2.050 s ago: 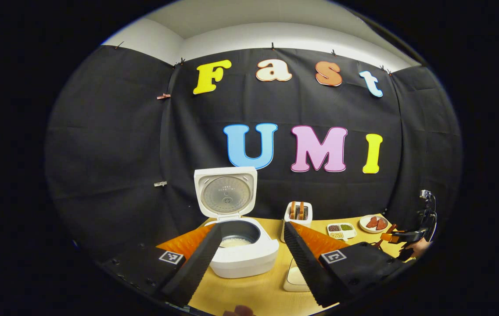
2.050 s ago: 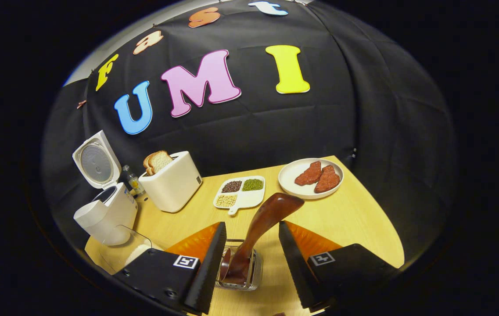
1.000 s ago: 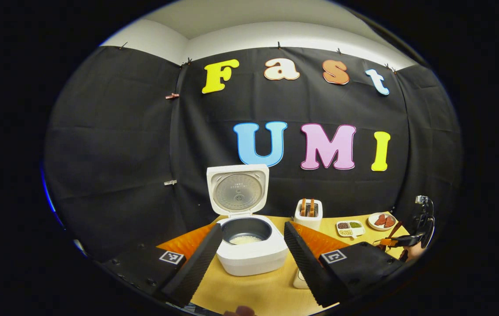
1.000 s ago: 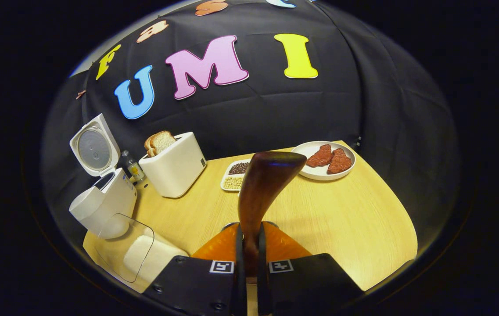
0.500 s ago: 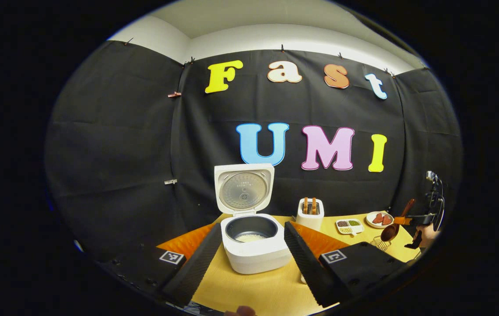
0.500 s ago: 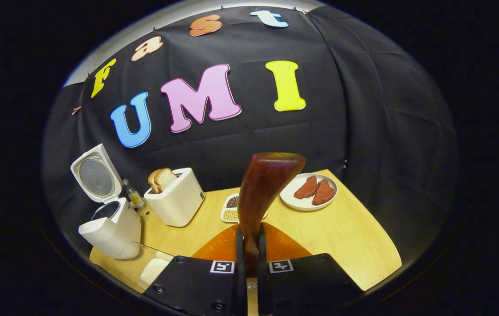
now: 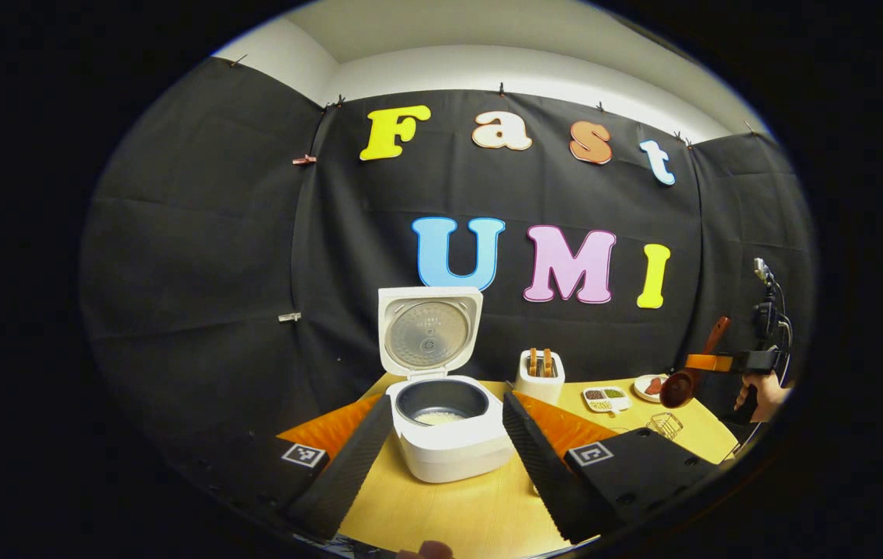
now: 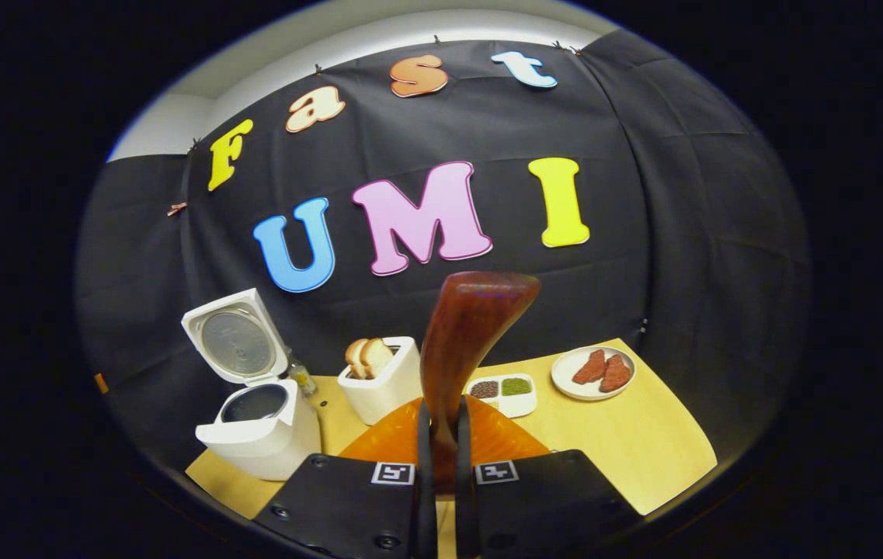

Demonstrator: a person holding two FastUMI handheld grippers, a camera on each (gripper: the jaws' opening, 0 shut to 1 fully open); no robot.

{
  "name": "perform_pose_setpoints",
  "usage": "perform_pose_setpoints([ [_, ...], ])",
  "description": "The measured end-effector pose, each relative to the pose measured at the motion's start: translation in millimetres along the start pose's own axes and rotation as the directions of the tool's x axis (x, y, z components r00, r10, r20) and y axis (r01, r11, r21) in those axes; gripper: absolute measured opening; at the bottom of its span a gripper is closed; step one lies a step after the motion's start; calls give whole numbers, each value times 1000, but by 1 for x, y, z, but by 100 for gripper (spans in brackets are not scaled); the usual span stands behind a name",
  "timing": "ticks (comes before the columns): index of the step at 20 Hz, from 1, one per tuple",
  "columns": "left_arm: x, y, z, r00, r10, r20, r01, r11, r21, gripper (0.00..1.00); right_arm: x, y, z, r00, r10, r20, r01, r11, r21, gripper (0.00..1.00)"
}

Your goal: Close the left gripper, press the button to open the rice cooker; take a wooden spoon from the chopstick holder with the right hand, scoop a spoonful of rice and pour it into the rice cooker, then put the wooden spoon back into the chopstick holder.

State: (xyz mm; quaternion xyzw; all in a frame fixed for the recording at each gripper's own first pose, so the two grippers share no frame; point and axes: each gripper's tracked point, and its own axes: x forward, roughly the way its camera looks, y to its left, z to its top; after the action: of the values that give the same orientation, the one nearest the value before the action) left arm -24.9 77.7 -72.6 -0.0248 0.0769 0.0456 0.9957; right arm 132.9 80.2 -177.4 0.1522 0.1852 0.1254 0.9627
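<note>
Rice cooker (image 7: 449,419) is sitting lid-up on the table (image 7: 457,512), w/ left gripper (image 7: 441,458) idling wide open & empty in front. Right gripper (image 8: 441,435) is clamping the wooden spoon (image 8: 464,341), lifted clear of the holder (image 7: 666,425). Next: scooping rice, prob. from a tub I can't make out.

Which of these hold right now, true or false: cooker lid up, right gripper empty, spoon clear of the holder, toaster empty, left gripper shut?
1. The rice cooker lid stands open. True.
2. The right gripper is empty. False: both fingers clamp the wooden spoon by its handle.
3. In the left gripper view the spoon hangs in the air above the wire chopstick holder. True.
4. The toaster is empty. False: bread slices stick out of its top.
5. The left gripper is shut. False: its fingers stand wide apart, with the cooker seen between them.
</note>
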Motion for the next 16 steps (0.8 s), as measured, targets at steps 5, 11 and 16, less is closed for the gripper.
perform_pose_setpoints([
  [5, -2, 11, 0, 1000, 11, -4, -11, 1000, 19, 98, 16, 56, -46, 996, 60, -64, -63, 997, -47, 13],
  [11, -1, 22, -4, 999, 35, -16, -34, 999, 36, 98, 38, 69, -126, 983, 28, -182, -61, 982, -181, 13],
  [16, 3, 27, -11, 999, 33, -27, -32, 999, 23, 98, 54, 61, -154, 976, -35, -215, -32, 953, -300, 14],
])
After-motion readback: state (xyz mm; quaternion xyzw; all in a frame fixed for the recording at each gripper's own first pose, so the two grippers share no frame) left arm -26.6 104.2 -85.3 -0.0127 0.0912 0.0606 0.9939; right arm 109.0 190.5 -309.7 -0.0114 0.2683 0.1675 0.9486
